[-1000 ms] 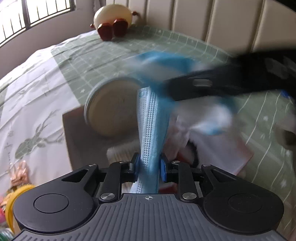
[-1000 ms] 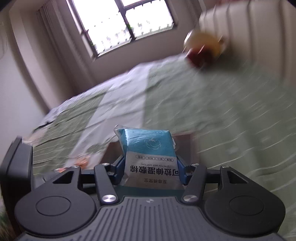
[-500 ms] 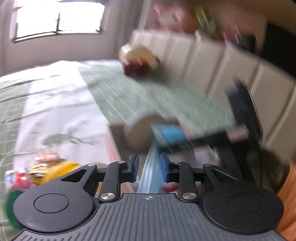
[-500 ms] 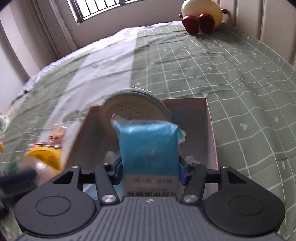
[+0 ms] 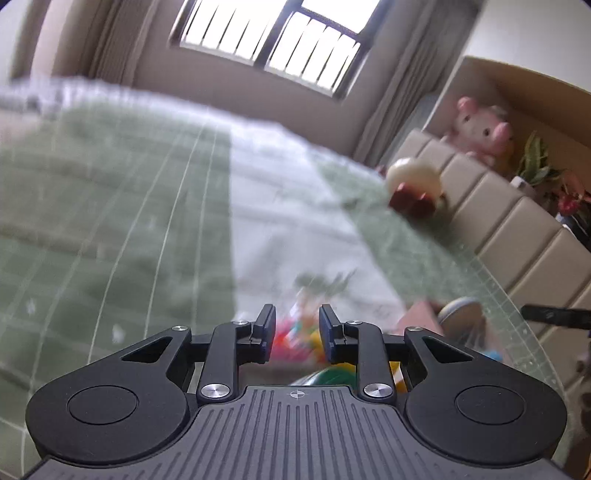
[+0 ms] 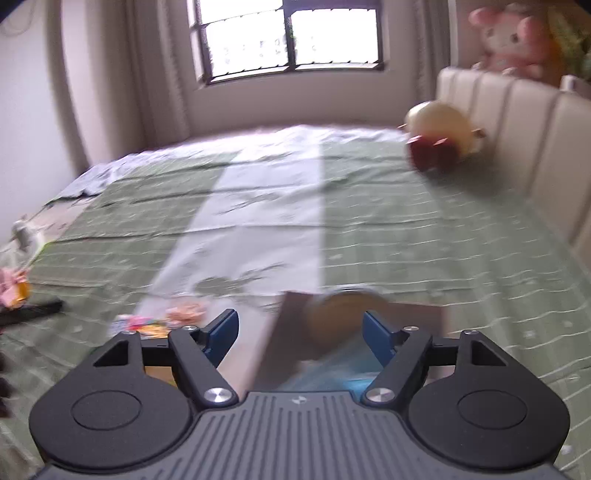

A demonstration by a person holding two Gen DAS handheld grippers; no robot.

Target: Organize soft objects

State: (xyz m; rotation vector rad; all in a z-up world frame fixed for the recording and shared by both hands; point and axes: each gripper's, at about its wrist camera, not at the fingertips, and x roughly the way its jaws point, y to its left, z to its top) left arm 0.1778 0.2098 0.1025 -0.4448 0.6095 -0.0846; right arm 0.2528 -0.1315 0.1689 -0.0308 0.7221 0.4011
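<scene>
My left gripper (image 5: 297, 317) hovers over the bed with a narrow gap between its jaws and nothing in it; blurred colourful packets (image 5: 295, 336) lie just beyond. At the right of that view are the brown box (image 5: 417, 317) and the round tin (image 5: 461, 317) inside it. My right gripper (image 6: 299, 325) stands above the brown box (image 6: 417, 314), its jaws opening wide. The blue soft pack (image 6: 332, 369) lies blurred below them in the box, free of the pads, in front of the round tin (image 6: 343, 314).
A cream plush with red feet (image 6: 439, 125) sits by the padded headboard (image 6: 535, 147); a pink plush (image 6: 509, 33) is on the shelf behind. Colourful packets (image 6: 159, 321) lie left of the box on the green and white bedcover (image 6: 258, 229).
The left gripper let go of the blue face mask and swung left, away from the box. The right gripper released the blue pack into the box, widened its jaws and rose.
</scene>
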